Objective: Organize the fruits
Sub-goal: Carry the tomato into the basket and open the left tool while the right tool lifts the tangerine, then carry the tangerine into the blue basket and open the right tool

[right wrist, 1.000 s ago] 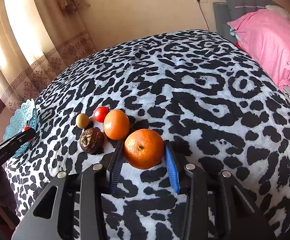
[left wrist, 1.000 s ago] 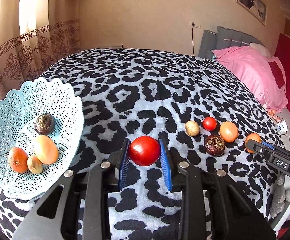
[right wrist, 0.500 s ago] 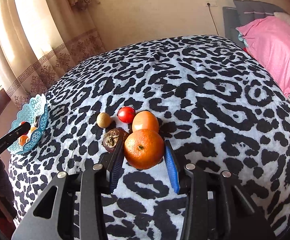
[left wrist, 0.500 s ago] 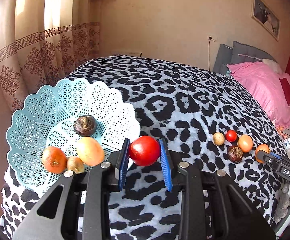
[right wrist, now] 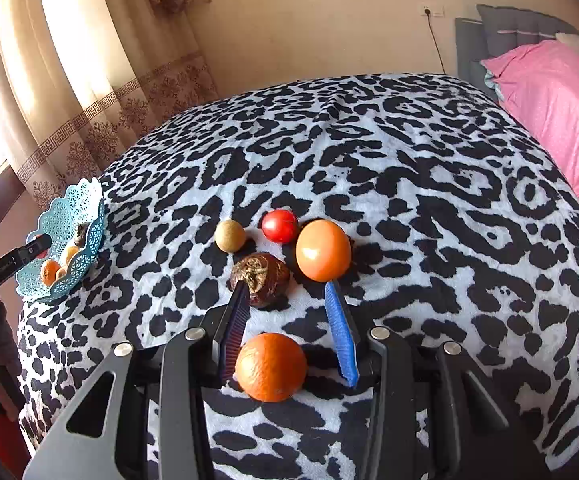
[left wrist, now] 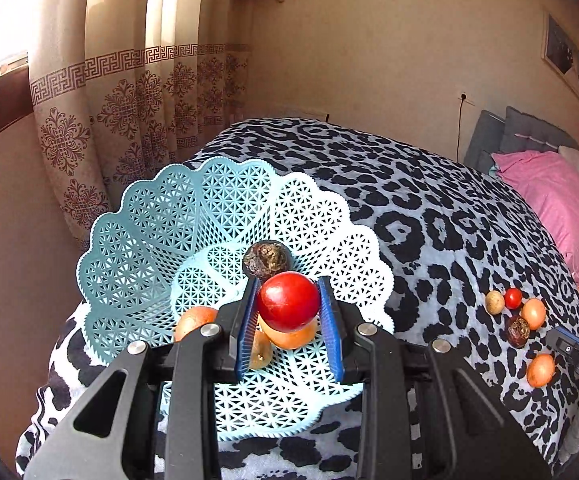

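L fingers (left wrist: 289, 308) clamp red fruit (left wrist: 288, 301) over basket (left wrist: 137, 248); R fingers (right wrist: 289, 320) spread wide, orange (right wrist: 271, 366) loose between.

Glossy red fruit (left wrist: 288, 301) pinched between the blue fingers (left wrist: 330, 332), dimpled orange (right wrist: 271, 367) lying loose between spread fingers (right wrist: 341, 336), touching the left one

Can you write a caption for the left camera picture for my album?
Left claw holds a red fruit over the blue basket.

Warm daylight glares through the curtains (left wrist: 101, 92) at left; sharp focus, fisheye-bent dark corners.
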Tool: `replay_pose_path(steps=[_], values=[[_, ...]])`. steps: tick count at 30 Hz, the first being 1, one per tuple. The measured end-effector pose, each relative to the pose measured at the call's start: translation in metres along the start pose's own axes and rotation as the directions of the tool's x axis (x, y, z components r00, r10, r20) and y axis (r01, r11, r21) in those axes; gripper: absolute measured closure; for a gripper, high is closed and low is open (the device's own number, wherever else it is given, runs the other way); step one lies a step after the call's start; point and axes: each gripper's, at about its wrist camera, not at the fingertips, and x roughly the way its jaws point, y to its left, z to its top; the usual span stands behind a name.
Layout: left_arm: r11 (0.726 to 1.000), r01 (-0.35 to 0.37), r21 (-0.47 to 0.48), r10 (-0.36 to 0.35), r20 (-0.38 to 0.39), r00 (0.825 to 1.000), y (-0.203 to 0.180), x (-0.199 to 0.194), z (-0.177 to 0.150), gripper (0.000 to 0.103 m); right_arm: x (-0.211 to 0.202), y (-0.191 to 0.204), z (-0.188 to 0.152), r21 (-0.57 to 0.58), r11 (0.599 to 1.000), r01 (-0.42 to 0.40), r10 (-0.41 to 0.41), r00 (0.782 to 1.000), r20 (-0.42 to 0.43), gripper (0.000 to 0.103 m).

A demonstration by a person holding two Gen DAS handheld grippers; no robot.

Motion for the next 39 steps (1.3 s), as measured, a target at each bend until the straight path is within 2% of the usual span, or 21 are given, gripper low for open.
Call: replay_pose_path(steps=[6,7,8,10,12,14,20,30,39], values=[[0.999,-0.046,-0.024,0.046,0.019,0.999,0.013,0.003,0.006,0.071,-0.001,-0.01,-0.014,0.023,1.0,-0.005,0.006,0.999,-0.035,0.062],[0.998,-0.05,-0.033,0.05,0.021,0.999,0.015,0.003,0.007,0.066,-0.002,-0.01,-0.017,0.023,1.0,-0.01,0.011,0.999,-0.038,0.062],[0.998,-0.054,-0.044,0.055,0.022,0.998,0.018,0.002,0.007,0.052,-0.004,-0.01,-0.019,0.023,1.0,-0.015,0.016,0.999,-0.04,0.062],[0.995,-0.072,-0.069,0.074,0.031,0.997,0.022,0.0,0.007,0.036,-0.008,-0.009,-0.022,0.023,0.999,-0.027,0.028,0.999,-0.04,0.061],[0.994,-0.08,-0.078,0.083,0.038,0.996,0.025,-0.002,0.006,0.034,-0.012,-0.008,-0.026,0.023,0.999,-0.045,0.046,0.998,-0.043,0.06],[0.993,-0.081,-0.089,0.085,0.04,0.996,0.026,-0.005,0.005,0.025,-0.015,-0.006,-0.029,0.02,0.998,-0.057,0.058,0.997,-0.046,0.058],[0.992,-0.096,-0.081,0.101,0.062,0.993,0.023,-0.014,0.001,0.015,-0.017,0.001,-0.037,0.012,0.995,-0.097,0.097,0.994,-0.057,0.053],[0.994,-0.084,-0.075,0.089,0.064,0.994,0.019,-0.021,-0.004,0.012,-0.015,0.022,-0.052,-0.028,0.987,-0.159,0.155,0.981,-0.116,0.053],[0.993,-0.077,-0.087,0.083,0.072,0.994,0.021,-0.025,-0.006,0.011,-0.009,0.028,-0.058,-0.039,0.988,-0.153,0.145,0.979,-0.144,0.054]])
